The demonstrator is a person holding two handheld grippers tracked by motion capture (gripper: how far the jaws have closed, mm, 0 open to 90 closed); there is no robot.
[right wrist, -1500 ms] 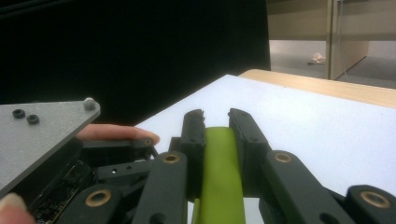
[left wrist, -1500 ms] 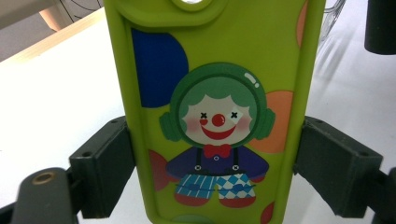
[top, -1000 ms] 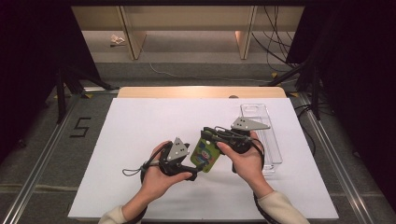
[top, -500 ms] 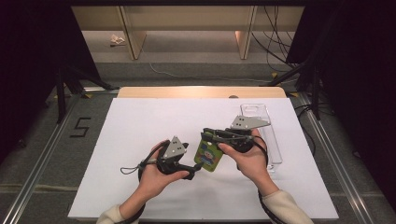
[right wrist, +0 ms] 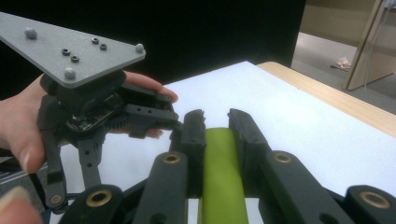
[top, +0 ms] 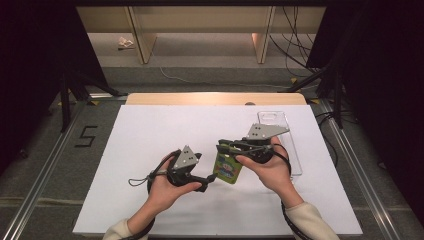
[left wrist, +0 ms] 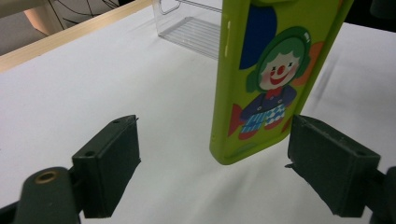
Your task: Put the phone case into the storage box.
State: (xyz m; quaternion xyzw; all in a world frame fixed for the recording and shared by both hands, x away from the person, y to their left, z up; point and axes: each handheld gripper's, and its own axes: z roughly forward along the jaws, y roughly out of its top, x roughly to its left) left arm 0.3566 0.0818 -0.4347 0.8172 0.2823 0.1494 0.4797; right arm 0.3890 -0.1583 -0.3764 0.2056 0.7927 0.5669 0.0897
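A lime-green flat case (top: 227, 168) printed with a clown hangs upright above the white table. My right gripper (top: 231, 146) is shut on its top edge, and in the right gripper view the green edge (right wrist: 219, 158) sits clamped between the two black jaws of that right gripper (right wrist: 217, 121). My left gripper (top: 207, 179) is open at the case's lower end. In the left gripper view the clown case (left wrist: 266, 79) hangs between the spread jaws of the left gripper (left wrist: 215, 130), nearer the right-hand one and touching neither. The left gripper (right wrist: 93, 102) also appears in the right gripper view, held by a hand.
A clear plastic tray (top: 280, 131) lies on the white tabletop (top: 150, 135) just right of my right hand, also seen as the clear tray (left wrist: 191, 28) behind the case. A wooden strip (top: 215, 98) runs along the table's far edge.
The left gripper has shifted slightly left and toward the person, its jaws now straddling the case's lower end. The right gripper still holds the case in nearly the same place.
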